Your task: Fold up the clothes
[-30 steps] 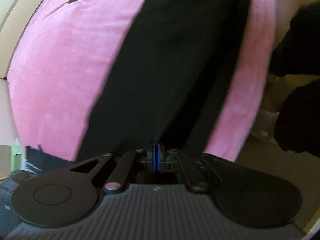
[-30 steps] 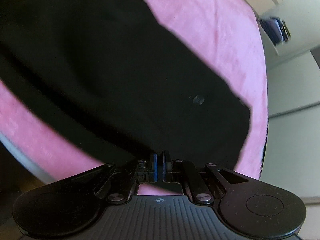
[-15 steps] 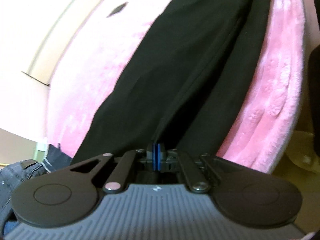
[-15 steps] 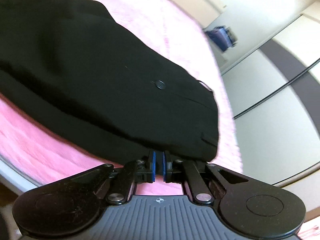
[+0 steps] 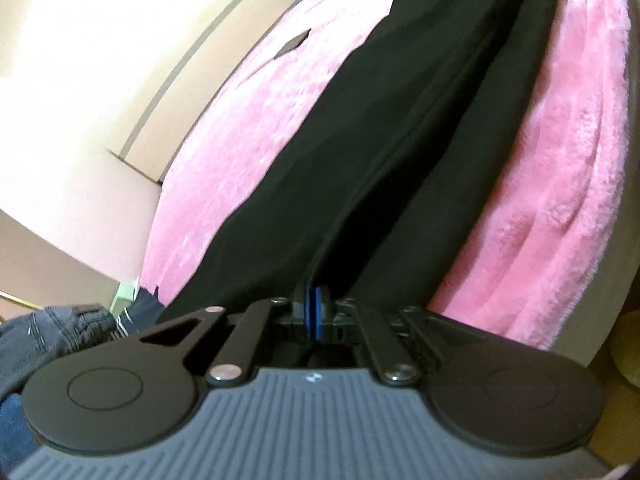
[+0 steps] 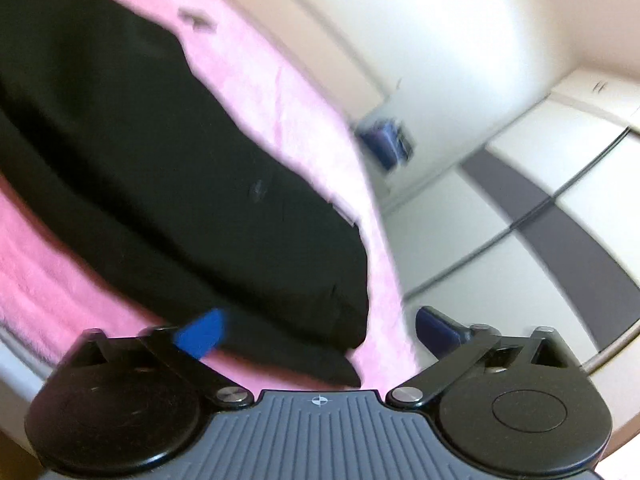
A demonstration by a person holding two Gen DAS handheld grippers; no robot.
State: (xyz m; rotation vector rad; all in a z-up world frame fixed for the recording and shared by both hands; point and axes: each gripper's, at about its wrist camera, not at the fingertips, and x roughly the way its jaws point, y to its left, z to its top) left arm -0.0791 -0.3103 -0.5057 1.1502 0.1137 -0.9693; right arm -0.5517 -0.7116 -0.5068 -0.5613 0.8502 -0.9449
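Both pads off trousers (image 6: 168, 184), right tongs (image 6: 316, 332) opening.

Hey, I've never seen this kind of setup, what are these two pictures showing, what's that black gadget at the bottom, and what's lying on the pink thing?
Each picture comes from a camera on a hand-held gripper that a person carries, looking along its two fingers. In the left view, the left hand-held gripper is shut on the edge of black trousers, which lie on a pink fleece blanket. In the right view, the right hand-held gripper has its jaws opening; the same trousers lie between them, unpinched. The job is folding clothes.
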